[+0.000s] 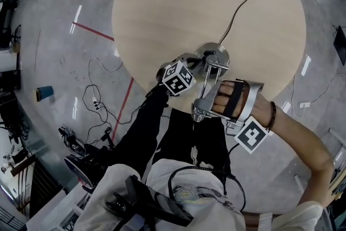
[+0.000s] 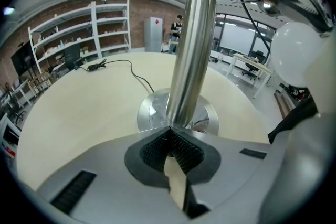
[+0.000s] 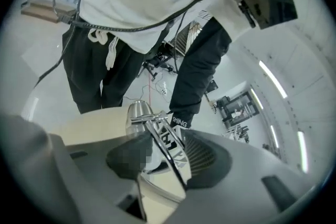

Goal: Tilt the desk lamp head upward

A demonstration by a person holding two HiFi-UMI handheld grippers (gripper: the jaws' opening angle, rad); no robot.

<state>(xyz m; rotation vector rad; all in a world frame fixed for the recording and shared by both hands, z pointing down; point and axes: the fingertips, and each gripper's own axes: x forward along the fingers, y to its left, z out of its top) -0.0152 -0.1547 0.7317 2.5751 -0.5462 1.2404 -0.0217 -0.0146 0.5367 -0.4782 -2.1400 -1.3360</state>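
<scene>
The person (image 1: 184, 170) is standing at the edge of the round table (image 1: 178, 2), on the near side of the lamp base (image 1: 214, 54). Closest to the body, out from the base toward the person, the right gripper (image 3: 165, 161) is gripping the desk lamp (image 2: 191, 50) high on its thin chrome arm rods (image 3: 168, 155). Its jaws are standing partly apart with the rods caught between the pads, right beside the chrome lamp head (image 1: 201, 110). In the head view the lamp head is showing at the table's edge, on the person's side of the base.

A little farther in, the left gripper (image 2: 170, 152) is clamping the lamp's upright chrome post (image 2: 195, 13) just above the base, its jaws pinched almost together on the post's foot. The base is sitting on the table near the edge closest to the person.

Beyond the base, the black cord (image 1: 233, 23) is trailing across the tabletop toward the far rim. Well to the left of the base, a red tape line (image 1: 92, 31) is running across the grey floor (image 1: 65, 62).
</scene>
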